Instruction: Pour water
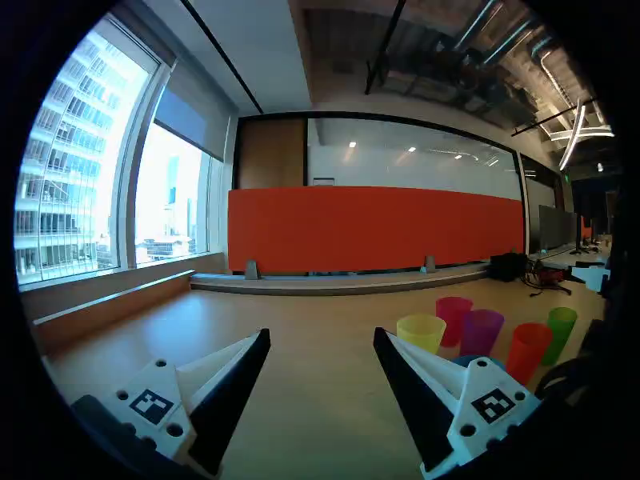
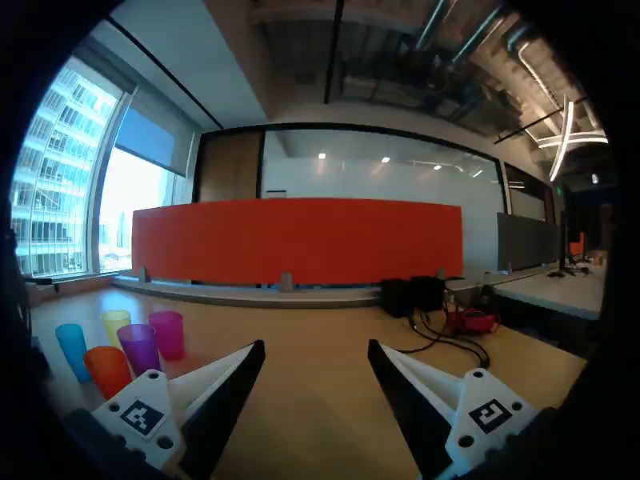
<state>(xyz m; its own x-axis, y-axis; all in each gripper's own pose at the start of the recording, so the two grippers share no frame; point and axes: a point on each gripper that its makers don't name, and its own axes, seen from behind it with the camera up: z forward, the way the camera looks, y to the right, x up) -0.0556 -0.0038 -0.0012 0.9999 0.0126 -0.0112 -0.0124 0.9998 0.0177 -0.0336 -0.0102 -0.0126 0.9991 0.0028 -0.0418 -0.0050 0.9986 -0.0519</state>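
The left gripper (image 1: 320, 334) hangs over the table (image 1: 320, 416), fingers wide apart with nothing between them. At the right stand a yellow cup (image 1: 421, 332), pink cup (image 1: 454, 314), purple cup (image 1: 482, 330), orange cup (image 1: 529, 350) and green cup (image 1: 562, 326), close together. A blue rim (image 1: 468, 360) behind the finger is perhaps another cup.

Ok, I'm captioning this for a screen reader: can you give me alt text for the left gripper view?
The left gripper, jaws open, hovers over a wooden table, with a cluster of coloured cups ahead to its right. An orange partition and bright windows lie beyond.
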